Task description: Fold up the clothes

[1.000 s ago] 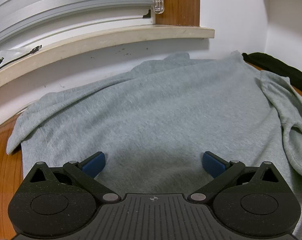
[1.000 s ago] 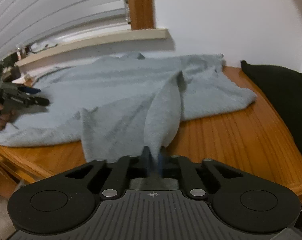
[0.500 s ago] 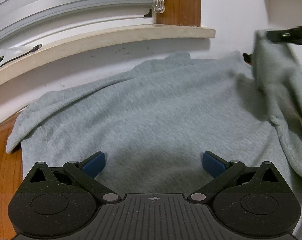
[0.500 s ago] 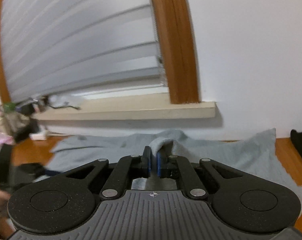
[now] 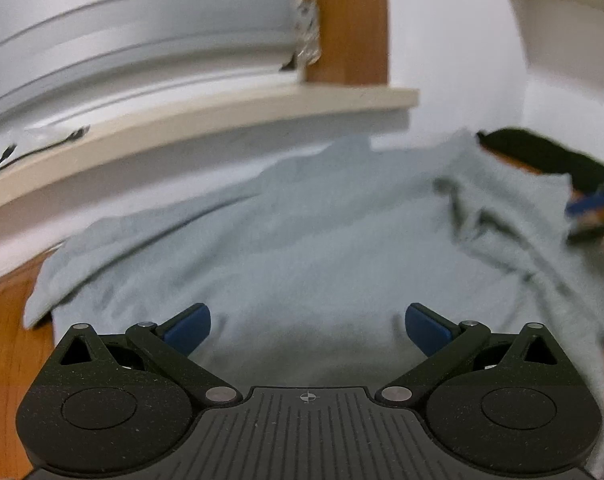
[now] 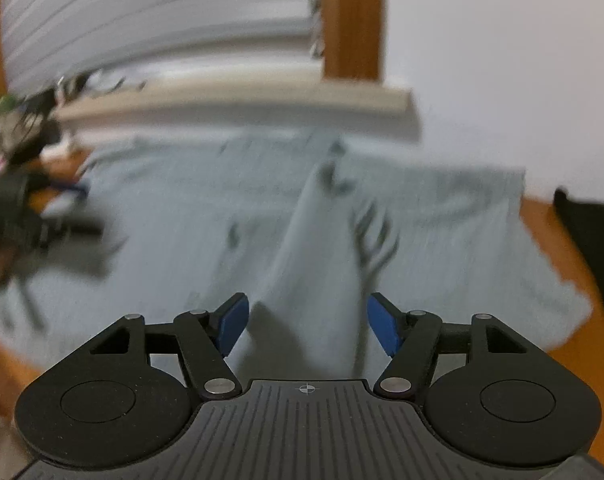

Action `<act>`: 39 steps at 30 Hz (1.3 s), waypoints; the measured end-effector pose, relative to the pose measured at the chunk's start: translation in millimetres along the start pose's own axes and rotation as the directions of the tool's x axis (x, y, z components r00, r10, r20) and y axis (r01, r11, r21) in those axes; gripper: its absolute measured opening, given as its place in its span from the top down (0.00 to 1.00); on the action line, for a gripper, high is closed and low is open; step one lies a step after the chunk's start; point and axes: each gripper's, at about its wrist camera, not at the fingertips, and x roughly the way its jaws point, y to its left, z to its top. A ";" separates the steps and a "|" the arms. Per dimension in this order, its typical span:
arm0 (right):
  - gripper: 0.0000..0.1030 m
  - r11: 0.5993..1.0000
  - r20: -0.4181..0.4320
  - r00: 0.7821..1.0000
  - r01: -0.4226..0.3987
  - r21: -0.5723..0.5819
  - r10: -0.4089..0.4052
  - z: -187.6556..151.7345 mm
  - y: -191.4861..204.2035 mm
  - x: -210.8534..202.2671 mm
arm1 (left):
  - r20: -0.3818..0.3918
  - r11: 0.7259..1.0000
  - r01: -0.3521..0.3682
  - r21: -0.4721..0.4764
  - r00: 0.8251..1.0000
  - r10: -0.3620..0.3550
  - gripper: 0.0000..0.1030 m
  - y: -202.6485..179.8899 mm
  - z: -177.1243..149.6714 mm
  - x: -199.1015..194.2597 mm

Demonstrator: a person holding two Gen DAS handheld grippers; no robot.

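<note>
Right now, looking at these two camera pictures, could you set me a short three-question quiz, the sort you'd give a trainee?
1. True or false: the right gripper has its jaws clamped on the sleeve.
2. What lies across the wooden table? A) a striped towel B) a grey sweatshirt C) blue jeans
3. In one word, how do the jaws of the left gripper stand?

Key:
1. False. They have just been opening; the sleeve lies between them, unpinched.
2. B.
3. Open, above the sweatshirt.
</note>
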 end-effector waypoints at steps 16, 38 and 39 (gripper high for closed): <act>0.94 0.994 0.015 0.997 -0.073 0.078 0.072 -13.7 0.6 -26.5 | 0.071 0.947 0.285 -0.149 0.958 -0.277 0.00 -63.0 8.9 -8.8; 0.95 0.858 0.371 0.914 -0.319 0.401 0.166 83.1 -1.3 2.3 | 0.076 0.875 0.412 -0.253 0.911 -0.406 0.33 -61.9 12.1 19.0; 0.95 0.857 0.373 0.914 -0.317 0.407 0.161 82.4 -2.5 1.9 | 0.073 0.869 0.423 -0.258 0.905 -0.419 0.50 -62.9 14.0 23.0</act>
